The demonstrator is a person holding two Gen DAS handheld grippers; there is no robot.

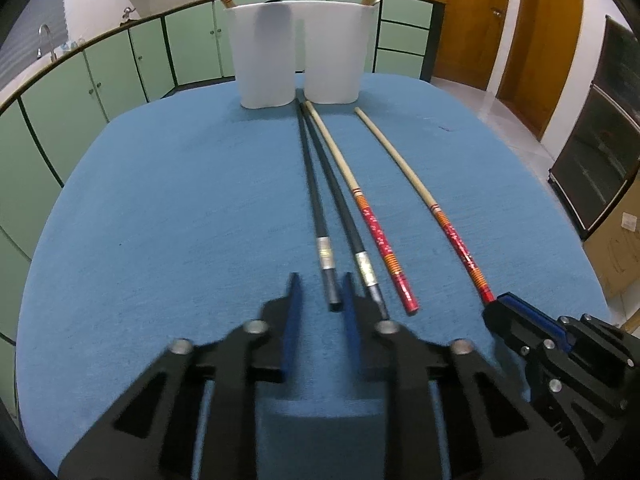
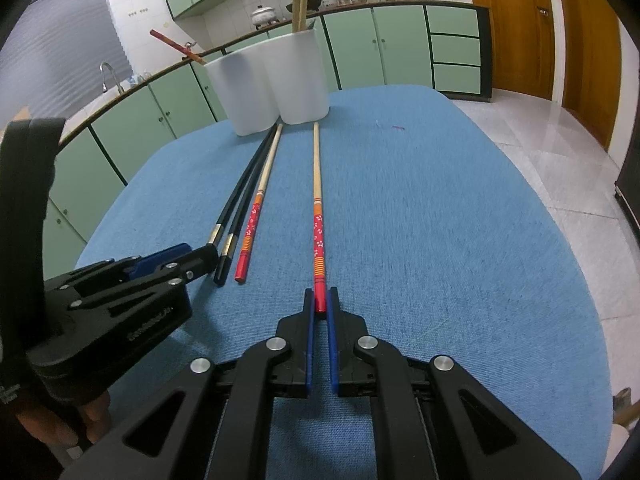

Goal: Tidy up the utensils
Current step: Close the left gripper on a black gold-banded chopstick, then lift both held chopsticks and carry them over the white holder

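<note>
Two black chopsticks (image 1: 316, 200) (image 2: 236, 200) and two red-handled wooden chopsticks lie lengthwise on the blue tablecloth (image 1: 160, 220) (image 2: 440, 220). My left gripper (image 1: 320, 292) is open, its jaws either side of the left black chopstick's (image 1: 330, 276) end. My right gripper (image 2: 320, 304) is shut on the end of the right red-handled chopstick (image 2: 318, 232) (image 1: 452, 236), which rests on the cloth. The other red-handled chopstick (image 1: 376, 232) (image 2: 252, 224) lies between. A white two-part utensil holder (image 1: 300, 48) (image 2: 272, 80) stands at the far end with chopsticks in it.
Green kitchen cabinets (image 1: 112, 68) (image 2: 380, 44) and a counter with a sink run behind the table. Wooden doors (image 1: 500, 20) are at the right. The table's right edge drops to a tiled floor (image 2: 540, 140).
</note>
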